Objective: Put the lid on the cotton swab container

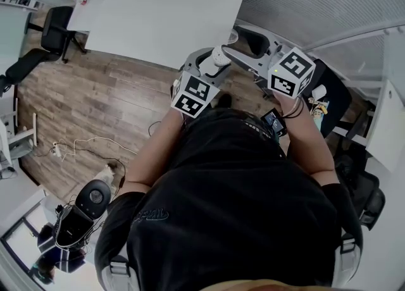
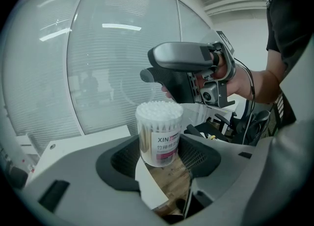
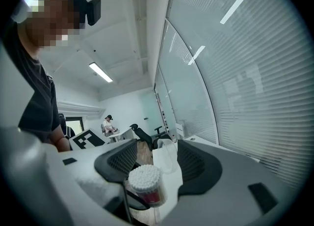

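My left gripper (image 2: 159, 160) is shut on a clear cotton swab container (image 2: 159, 131) and holds it upright in the air. Its top is uncovered, and the white swab tips show. In the right gripper view the container (image 3: 144, 183) sits low, just under the jaws. The clear lid (image 3: 168, 155) is up in the air between the jaws of my right gripper (image 3: 157, 160), lying against the right-hand pad. Seen from the left gripper, the lid (image 2: 196, 115) hangs beside and slightly above the container's top. In the head view both grippers (image 1: 215, 62) (image 1: 253, 49) are raised in front of my chest.
A white table (image 1: 164, 11) stands ahead over a wood floor. Black office chairs (image 1: 54, 30) stand at the left, another chair (image 1: 329, 100) at the right. A glass wall with blinds (image 2: 98, 63) runs behind. Cables and a device (image 1: 82, 210) lie on the floor.
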`<state>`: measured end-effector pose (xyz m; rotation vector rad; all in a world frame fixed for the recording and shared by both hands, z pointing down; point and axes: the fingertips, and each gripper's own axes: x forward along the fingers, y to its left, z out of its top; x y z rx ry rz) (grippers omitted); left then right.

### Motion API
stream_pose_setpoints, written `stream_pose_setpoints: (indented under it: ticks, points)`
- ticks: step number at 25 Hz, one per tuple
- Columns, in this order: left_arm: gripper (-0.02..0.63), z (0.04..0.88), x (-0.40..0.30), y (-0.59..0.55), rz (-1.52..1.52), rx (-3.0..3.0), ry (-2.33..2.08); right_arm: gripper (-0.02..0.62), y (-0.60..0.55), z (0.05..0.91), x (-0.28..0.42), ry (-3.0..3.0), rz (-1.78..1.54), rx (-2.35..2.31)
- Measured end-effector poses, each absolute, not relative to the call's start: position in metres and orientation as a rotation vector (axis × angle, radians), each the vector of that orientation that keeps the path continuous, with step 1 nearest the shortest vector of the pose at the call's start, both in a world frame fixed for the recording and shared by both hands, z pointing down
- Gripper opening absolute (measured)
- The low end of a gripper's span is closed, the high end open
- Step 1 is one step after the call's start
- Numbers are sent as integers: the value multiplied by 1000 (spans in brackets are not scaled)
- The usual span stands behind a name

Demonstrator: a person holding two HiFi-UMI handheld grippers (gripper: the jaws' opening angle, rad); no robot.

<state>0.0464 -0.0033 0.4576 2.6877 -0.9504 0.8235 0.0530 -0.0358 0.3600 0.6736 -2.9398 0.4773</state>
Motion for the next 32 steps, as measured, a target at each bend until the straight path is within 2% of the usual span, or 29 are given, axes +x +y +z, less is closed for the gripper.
stream_pose_setpoints:
  ticks: [32]
  points:
    - [256, 444, 41, -44, 756, 2689, -1061, 250, -33, 356, 43, -2977, 552, 670]
